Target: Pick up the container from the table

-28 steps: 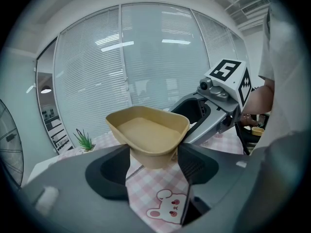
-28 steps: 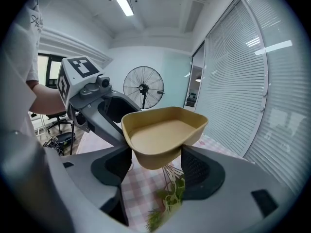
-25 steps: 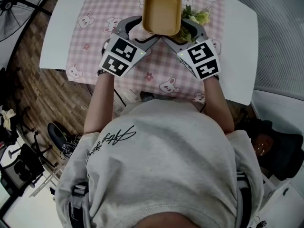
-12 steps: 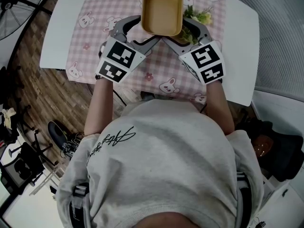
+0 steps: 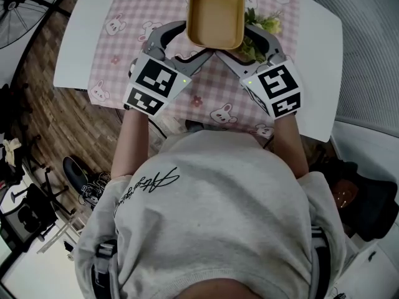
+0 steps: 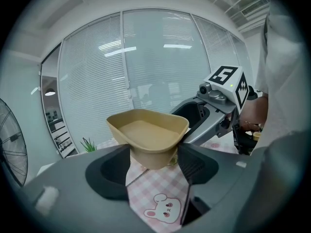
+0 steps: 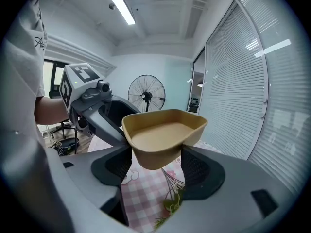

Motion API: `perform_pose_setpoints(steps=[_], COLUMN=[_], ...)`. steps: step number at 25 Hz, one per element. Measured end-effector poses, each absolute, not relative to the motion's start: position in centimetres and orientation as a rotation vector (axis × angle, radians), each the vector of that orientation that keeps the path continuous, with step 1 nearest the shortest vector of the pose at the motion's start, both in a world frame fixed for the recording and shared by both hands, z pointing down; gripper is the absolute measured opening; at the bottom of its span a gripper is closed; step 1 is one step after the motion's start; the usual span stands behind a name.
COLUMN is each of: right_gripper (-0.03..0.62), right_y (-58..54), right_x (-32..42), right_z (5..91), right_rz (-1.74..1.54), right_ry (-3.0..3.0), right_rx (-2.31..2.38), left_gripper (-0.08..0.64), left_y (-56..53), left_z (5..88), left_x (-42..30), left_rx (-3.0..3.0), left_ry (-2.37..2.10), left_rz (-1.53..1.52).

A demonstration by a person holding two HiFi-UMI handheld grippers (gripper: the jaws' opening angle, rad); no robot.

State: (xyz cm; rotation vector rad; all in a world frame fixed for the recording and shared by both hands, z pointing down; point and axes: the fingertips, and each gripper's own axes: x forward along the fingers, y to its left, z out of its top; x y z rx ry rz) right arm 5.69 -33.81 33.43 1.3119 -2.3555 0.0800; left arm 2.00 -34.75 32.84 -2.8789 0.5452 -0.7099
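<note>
A tan, empty, rounded-rectangular container (image 5: 215,14) hangs above the table, gripped from both near corners. My left gripper (image 5: 189,42) is shut on its left side and my right gripper (image 5: 242,45) is shut on its right side. In the left gripper view the container (image 6: 148,132) sits wedged between the dark pads of the left gripper (image 6: 153,161), with the pink cloth showing well below it. The right gripper view shows the same container (image 7: 163,135) clamped by the right gripper (image 7: 155,164). Each gripper's marker cube shows in the other's view.
A pink checked cloth with bunny prints (image 5: 124,17) covers the white table (image 5: 81,36). A sprig of flowers (image 5: 263,22) lies on the cloth under the right gripper. A standing fan (image 7: 146,93) is off the table's left end. Window blinds run along the far side.
Both grippers have risen together with the container between them, so it looms slightly larger and higher in the head view. The jaws have kept their hold.
</note>
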Motion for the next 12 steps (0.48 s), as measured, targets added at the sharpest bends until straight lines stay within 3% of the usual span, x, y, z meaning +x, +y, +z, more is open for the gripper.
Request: perform_pose_setpoints(steps=[12], right_gripper=[0.314], right_y=[-33.2], right_x=[5.3], right_z=[31.5], right_rz=[0.091], right_ry=[-2.405], right_rx=[1.315], left_gripper=[0.298], left_y=[-34.0], left_z=[30.8], left_x=[1.6], left_rx=[-2.883], left_ry=[0.555], left_rz=[-0.66])
